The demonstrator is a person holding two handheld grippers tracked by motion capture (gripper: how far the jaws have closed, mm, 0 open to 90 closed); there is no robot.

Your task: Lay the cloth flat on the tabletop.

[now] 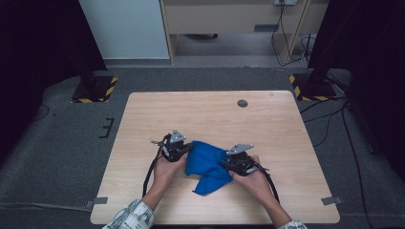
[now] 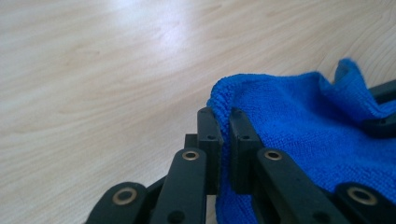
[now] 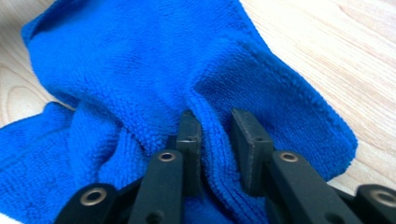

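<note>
A blue cloth point(image 1: 208, 167) lay bunched near the table's point(image 1: 143, 114) front edge. The left gripper point(image 2: 224, 128) and right gripper point(image 3: 217, 130) each pinched a fold at opposite sides, probably to spread it.

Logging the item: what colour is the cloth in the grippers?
Solid bright blue cloth, plain, clearest in the right gripper view.
</note>
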